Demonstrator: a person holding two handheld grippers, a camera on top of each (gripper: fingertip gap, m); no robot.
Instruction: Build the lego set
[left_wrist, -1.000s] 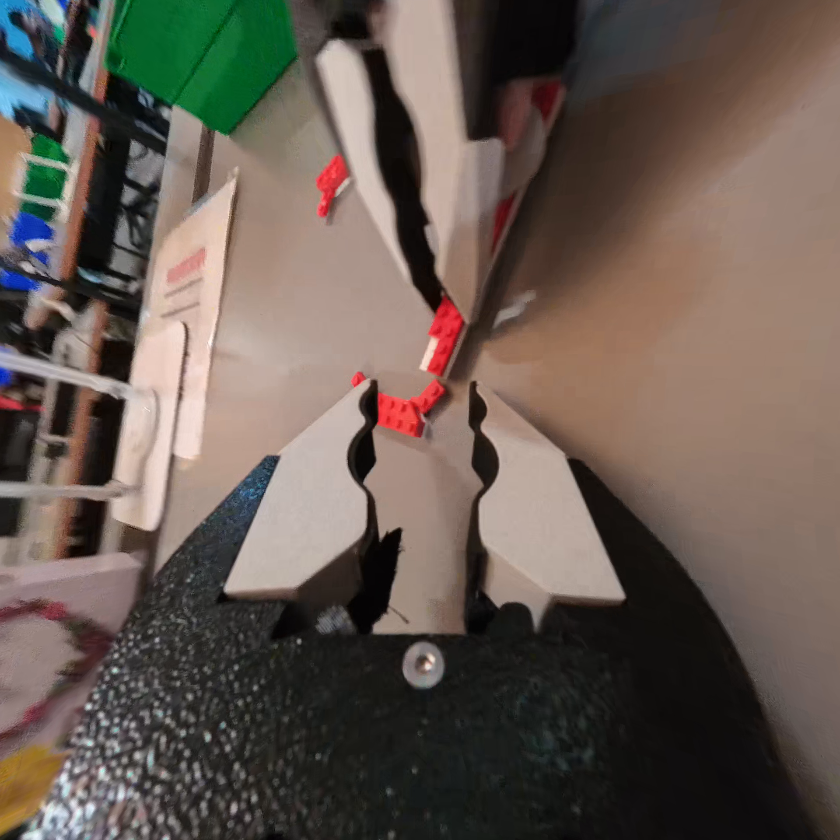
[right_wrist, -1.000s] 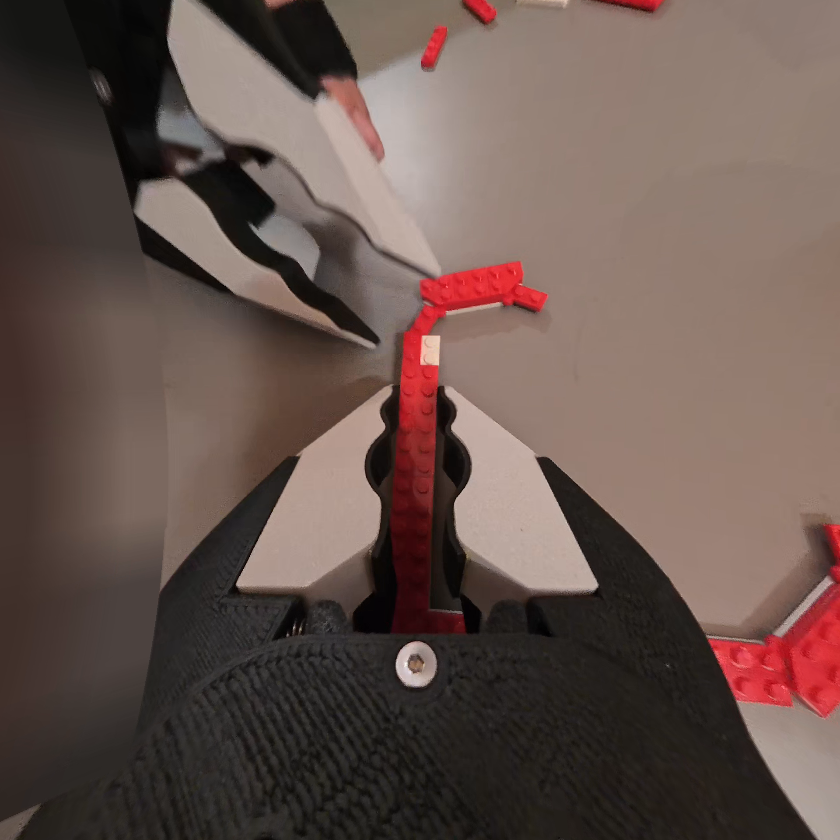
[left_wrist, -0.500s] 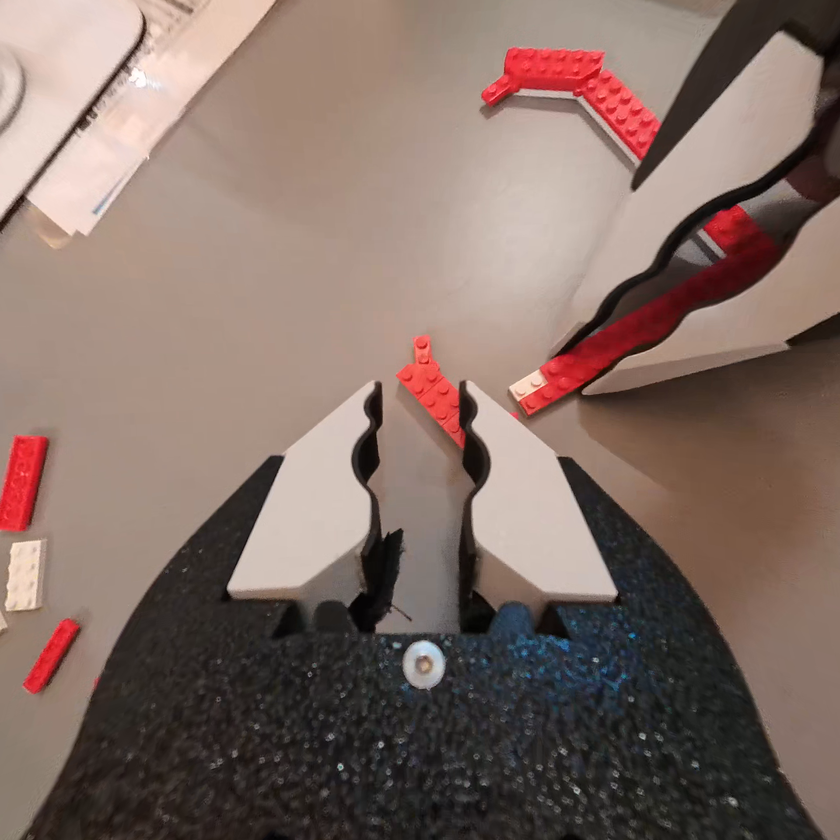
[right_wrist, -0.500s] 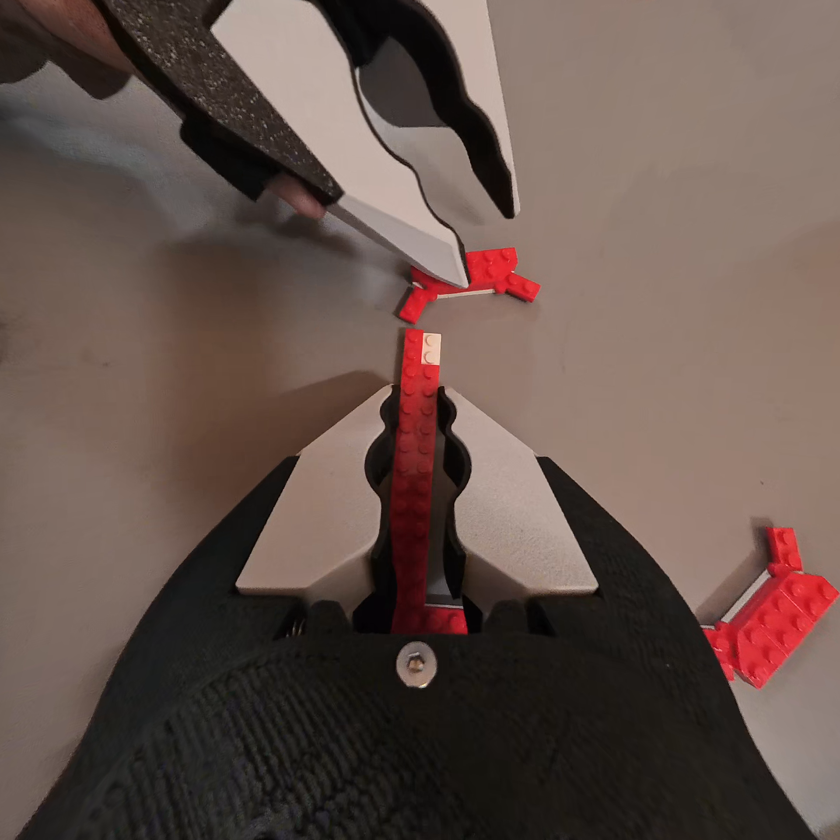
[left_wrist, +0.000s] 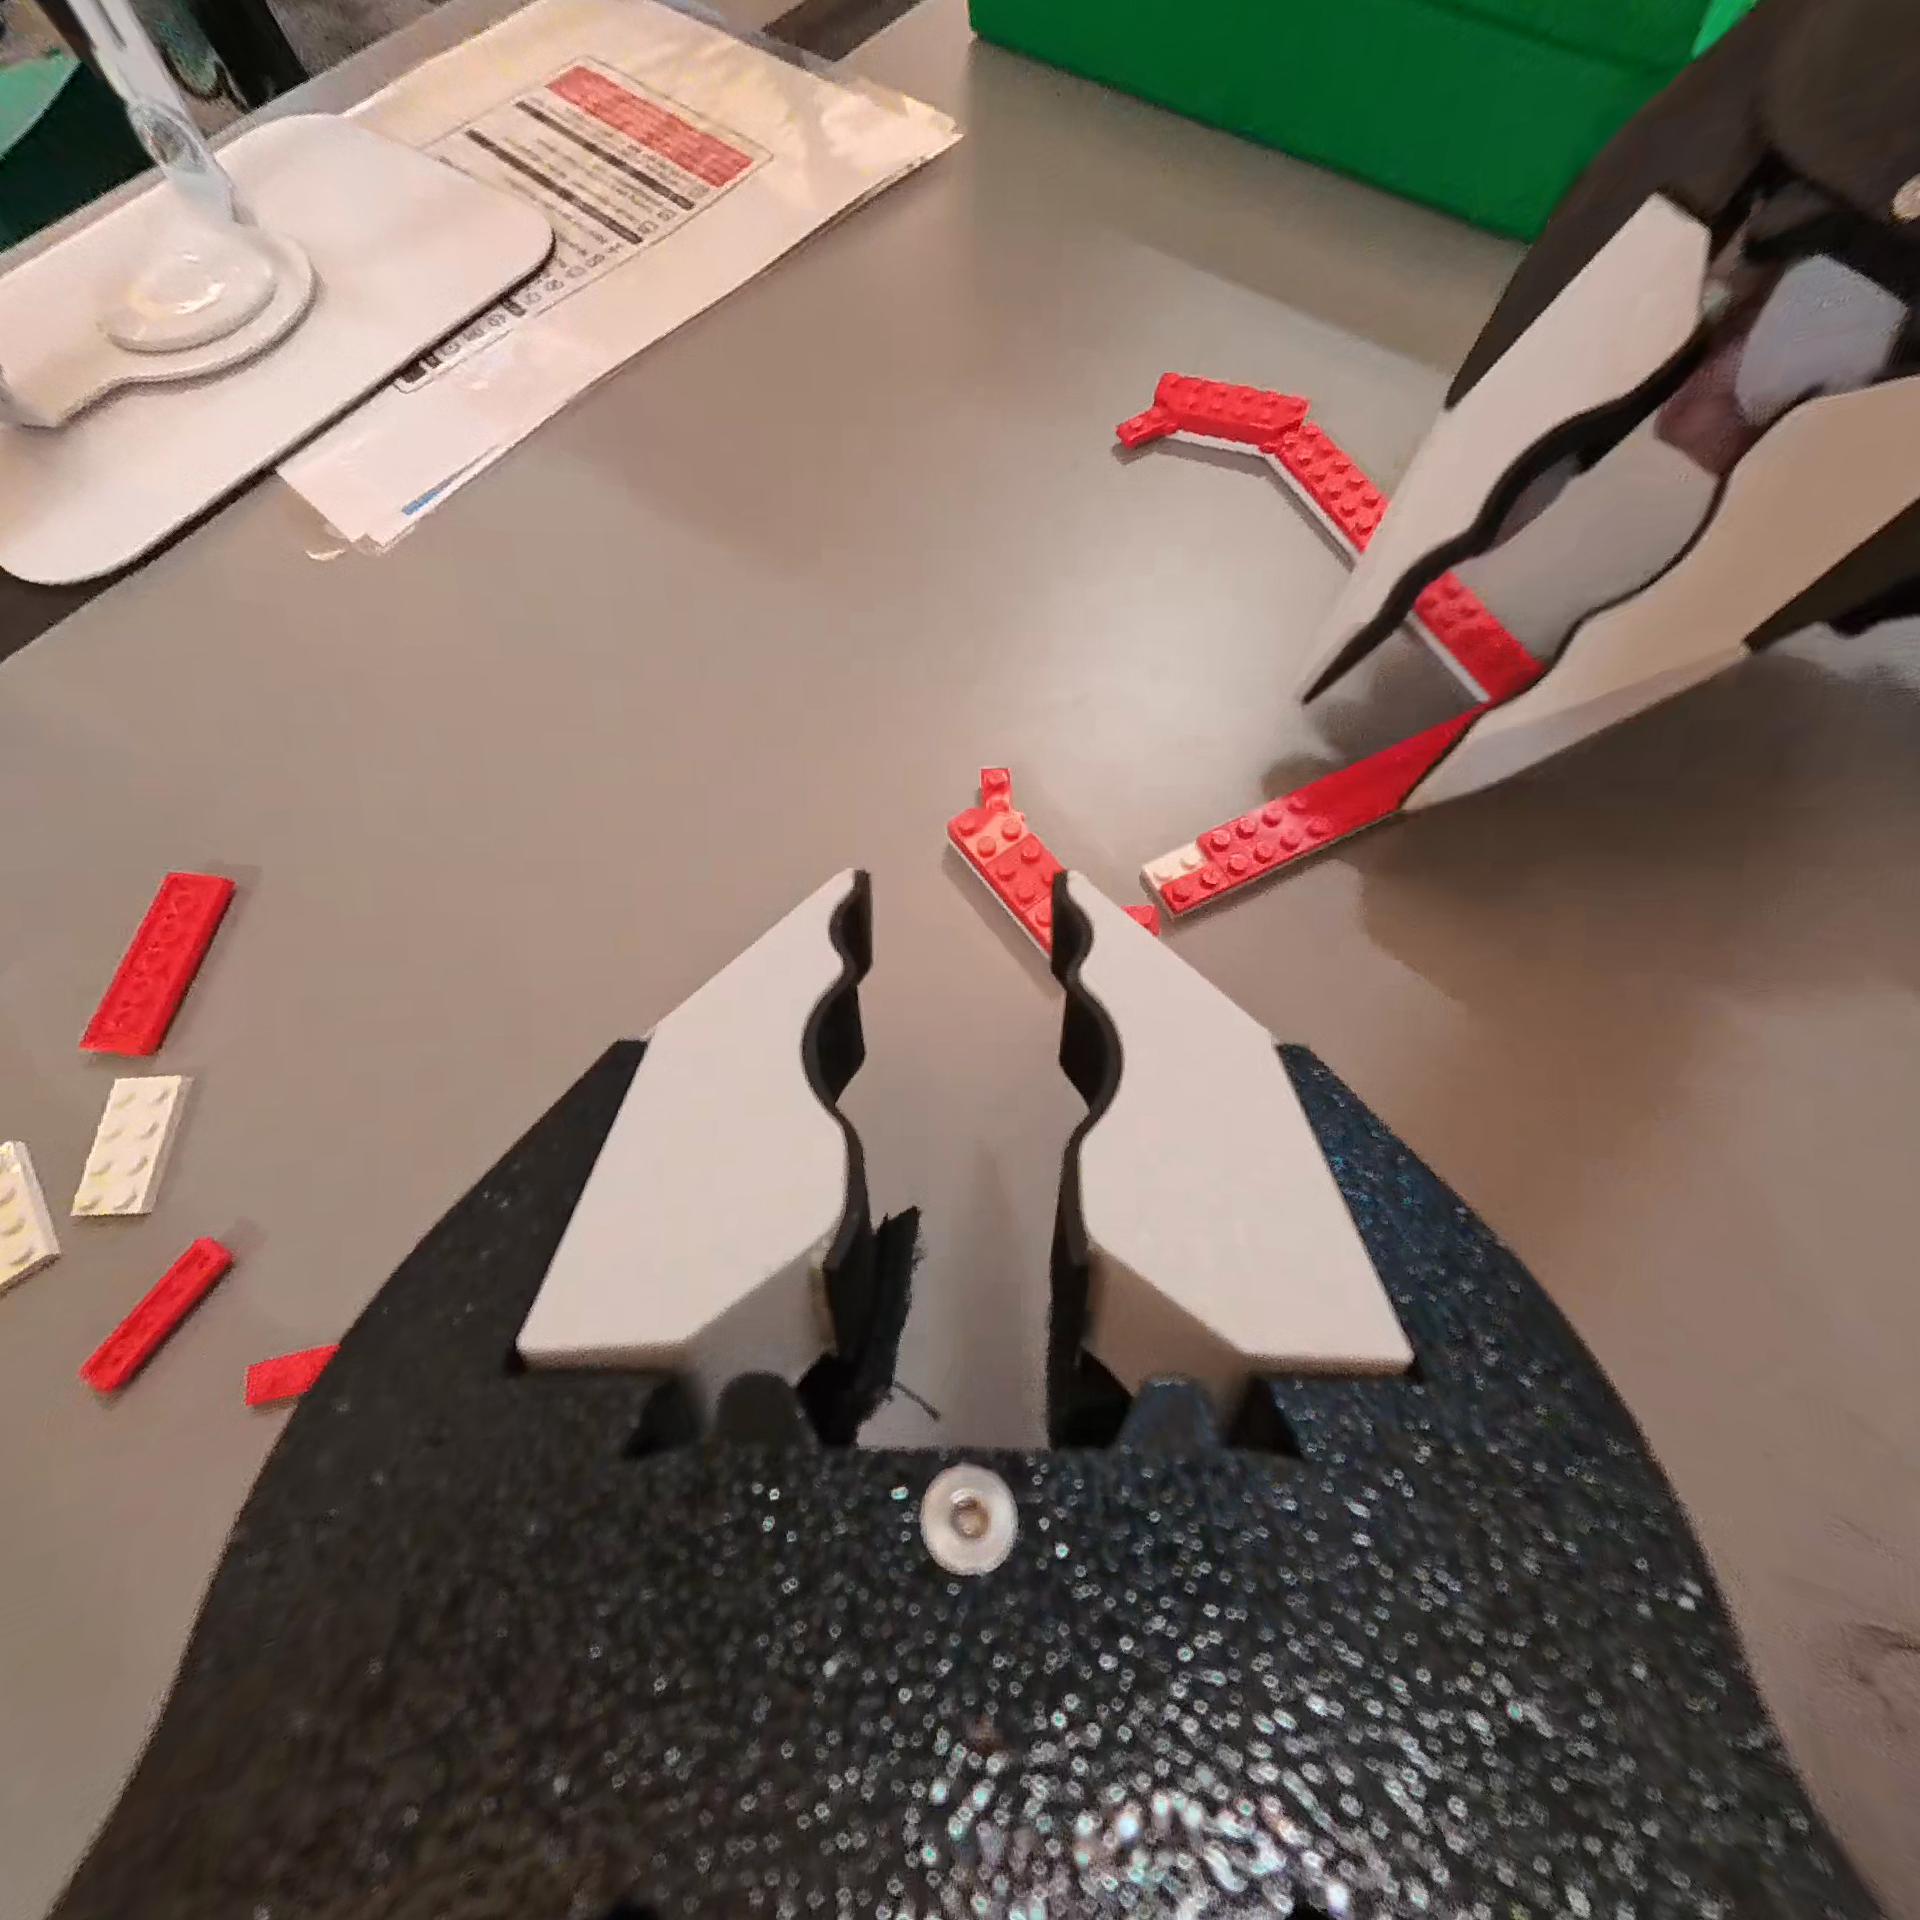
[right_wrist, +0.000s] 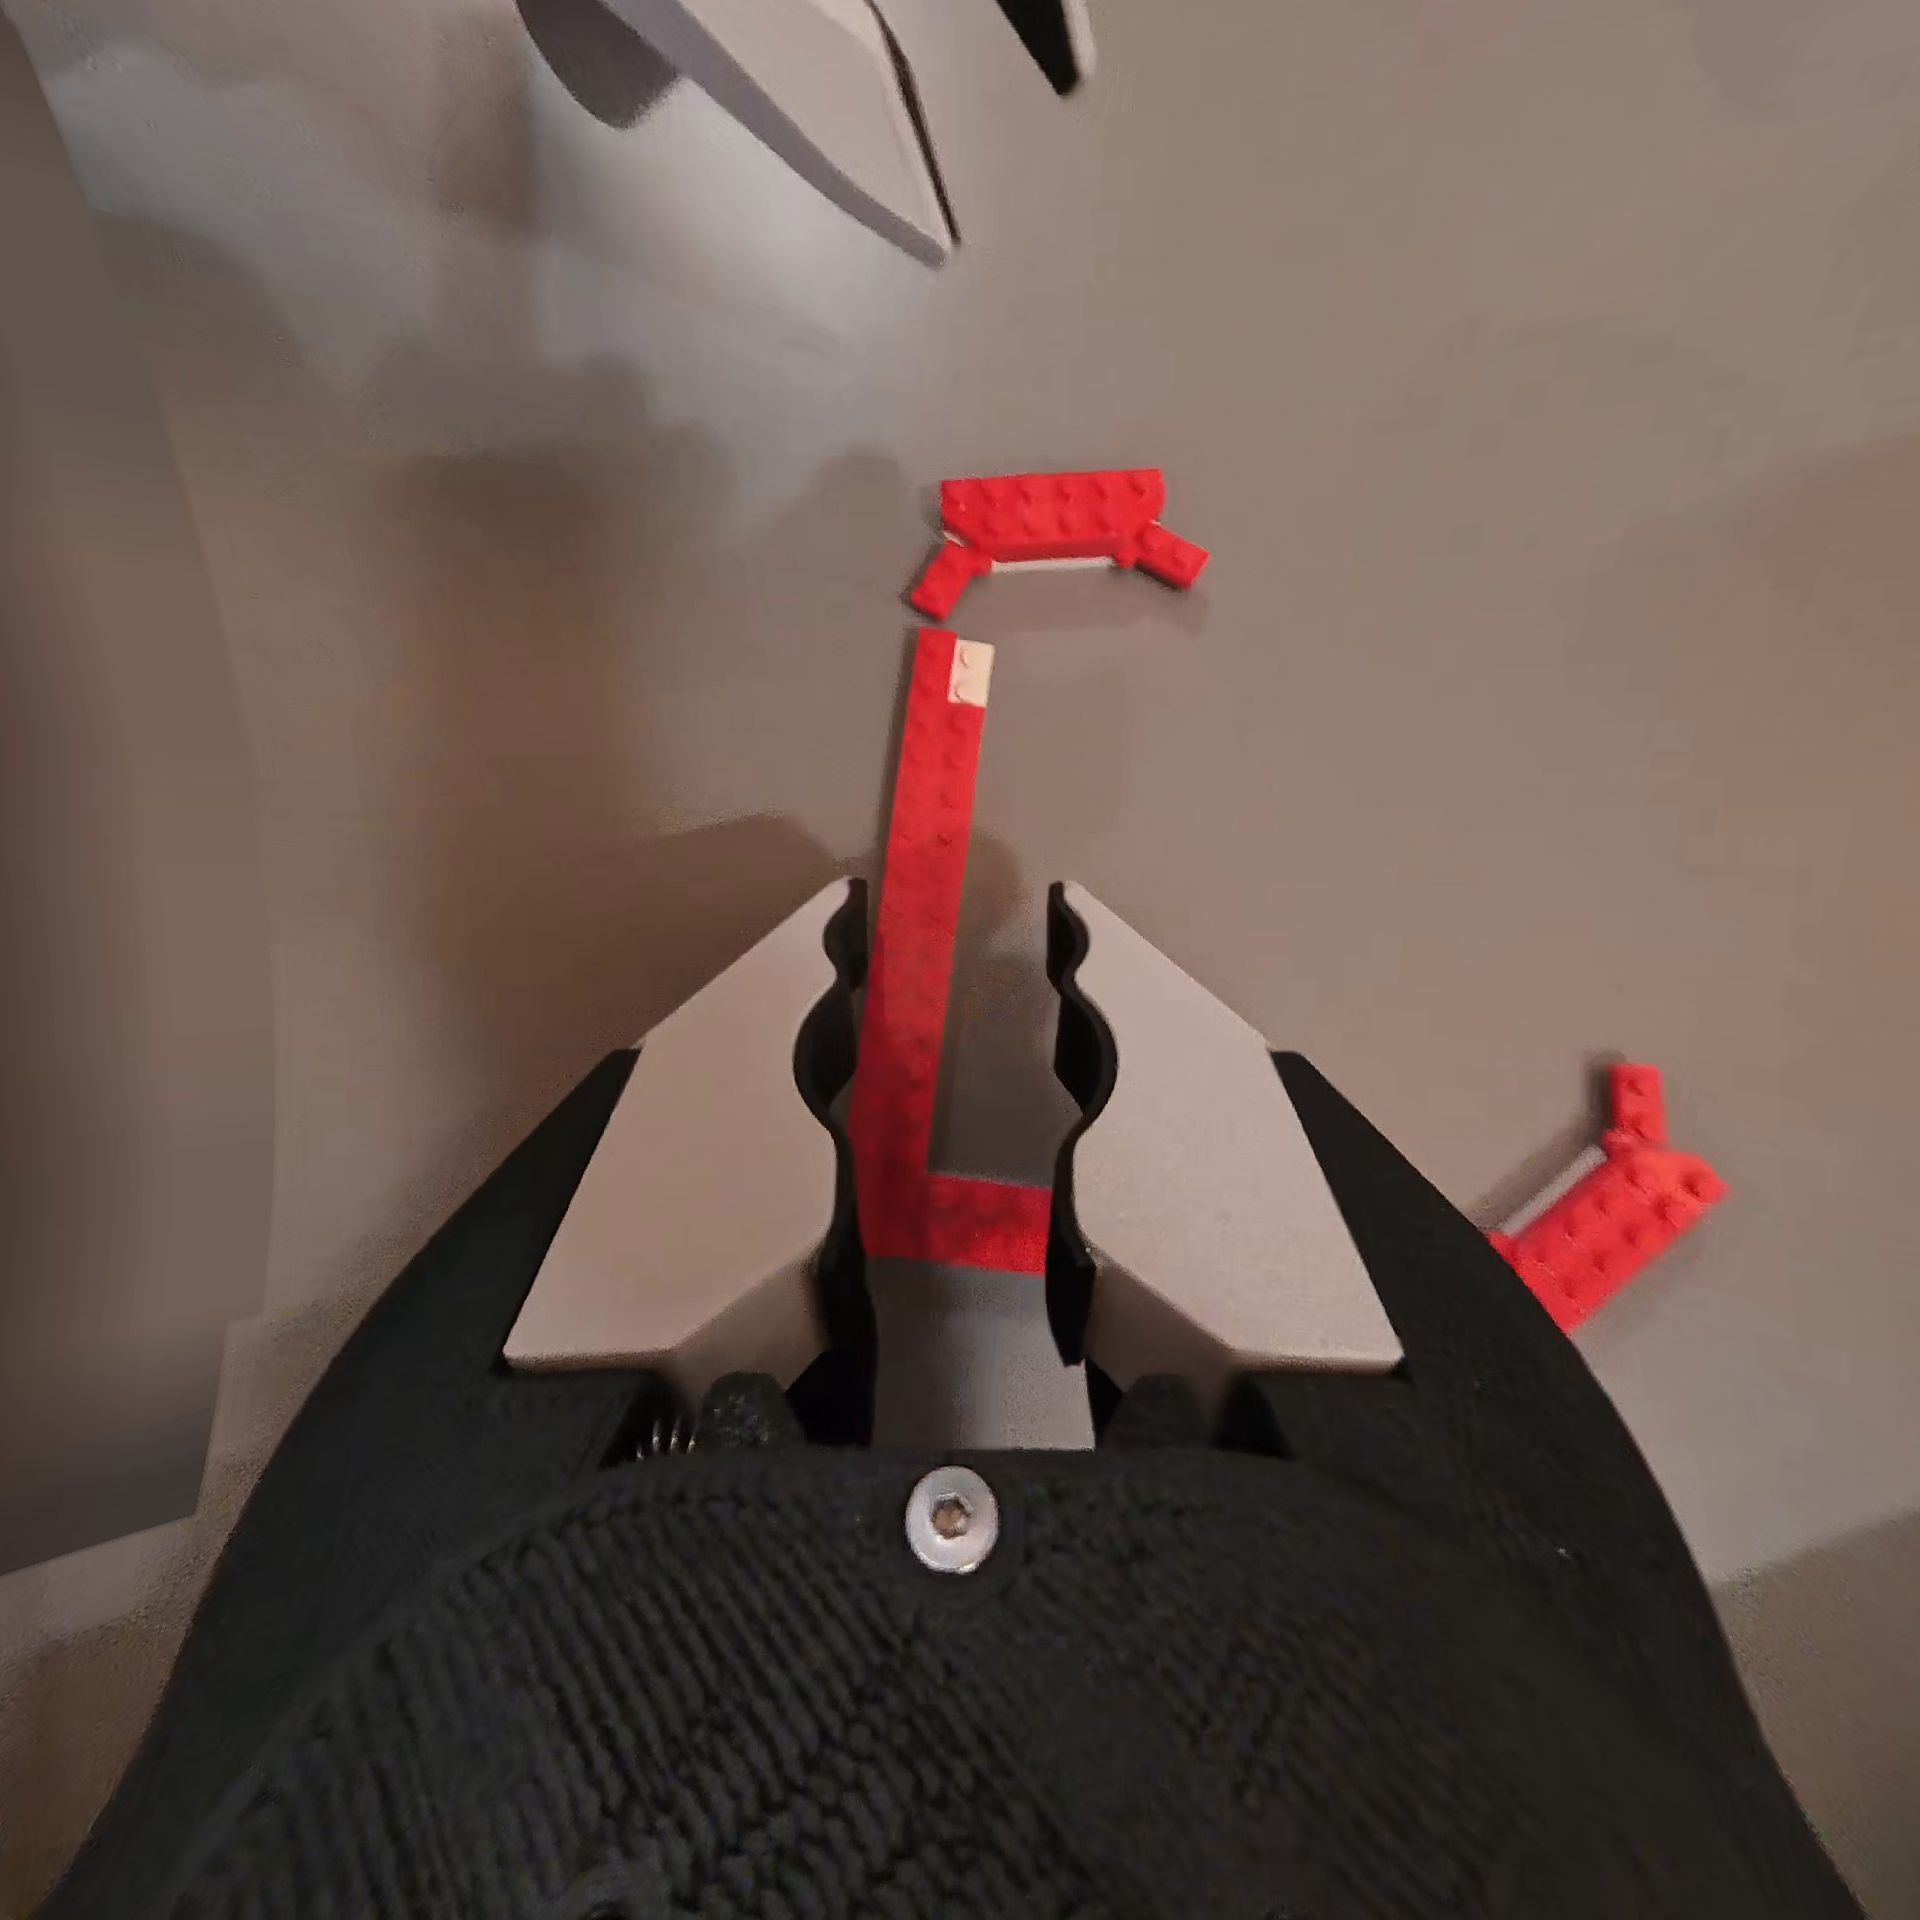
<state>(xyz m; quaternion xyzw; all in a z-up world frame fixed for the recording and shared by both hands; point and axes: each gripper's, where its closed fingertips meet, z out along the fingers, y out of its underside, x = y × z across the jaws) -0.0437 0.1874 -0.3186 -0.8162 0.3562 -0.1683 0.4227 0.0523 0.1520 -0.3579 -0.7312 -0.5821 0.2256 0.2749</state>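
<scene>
Left tongs (left_wrist: 961, 899): parted, nothing between, poised just above desk (left_wrist: 623, 727). Short red lego piece (left_wrist: 1003, 857) flat on desk, touching right tip.

Right tongs (right_wrist: 951, 894): parted, not gripping; straddling long red lego strip (right_wrist: 914, 935), w/ strip flat on desk against left inner face. White stud plate (right_wrist: 971, 670) at strip's far end, just short of the short red piece (right_wrist: 1060, 530).

Rel. to long strip (left_wrist: 1257, 842), left wrist view: curved red assembly (left_wrist: 1278, 447) beyond; green box (left_wrist: 1351, 83) at far desk edge; paper sheets (left_wrist: 623, 208) and white pad (left_wrist: 260, 312) far left; loose red plates (left_wrist: 156, 977) and white plates (left_wrist: 130, 1143) well apart, left.
</scene>
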